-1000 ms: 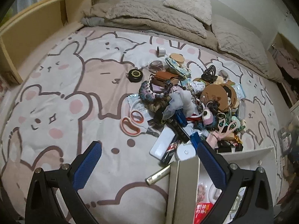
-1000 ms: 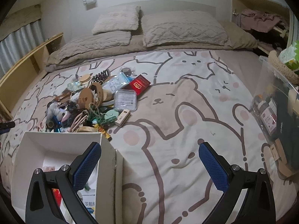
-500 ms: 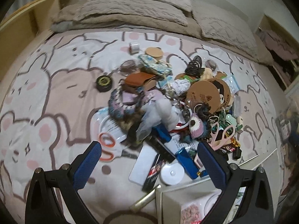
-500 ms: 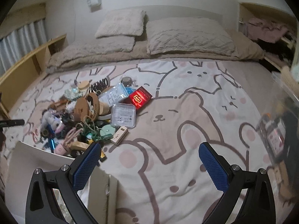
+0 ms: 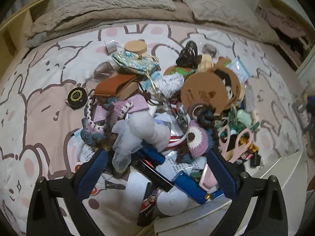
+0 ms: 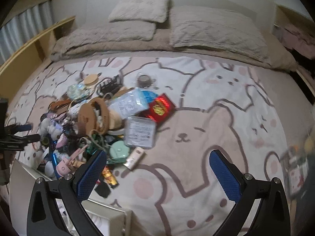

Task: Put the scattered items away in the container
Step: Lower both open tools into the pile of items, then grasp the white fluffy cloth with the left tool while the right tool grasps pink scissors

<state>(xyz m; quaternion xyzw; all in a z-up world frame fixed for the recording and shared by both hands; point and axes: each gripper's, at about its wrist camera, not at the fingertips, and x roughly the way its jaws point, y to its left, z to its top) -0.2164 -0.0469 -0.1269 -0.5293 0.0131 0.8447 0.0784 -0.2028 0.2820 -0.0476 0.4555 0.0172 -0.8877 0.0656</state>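
Much of the pile [image 5: 161, 106] is layered, so the lower things show only as slivers: a blue bar [image 5: 189, 182] and a white round disc [image 5: 171, 202] poke out from under paper and gauzy cloth. The white container [image 5: 275, 177] is cut off by the frame's bottom right in the left wrist view, and only a rim corner [image 6: 110, 216] shows in the right wrist view; its contents cannot be made out. The right edge of the right wrist view is blurred.

The left tool [image 5: 157, 167] hangs over the pile's near side with both blue pads spread wide, holding nothing. The right tool [image 6: 157, 169] is likewise wide open and empty, above bare bedsheet [image 6: 196, 137] beside the pile.

Textures vary: crocheted yarn pieces [image 5: 198, 139], a brown leather wallet [image 5: 116, 86], flat round cork coasters [image 5: 204, 92], pink plastic scissors [image 5: 236, 145], a glossy black round tin [image 5: 77, 96] lying apart on the left, a shiny red packet [image 6: 160, 108] and a clear square case [image 6: 140, 131] on the pile's right side.

The pile sits left of the bed's centre, touching the container at the foot edge. The sheet is open toward the right edge and toward the pillows [image 6: 212, 31] at the head.
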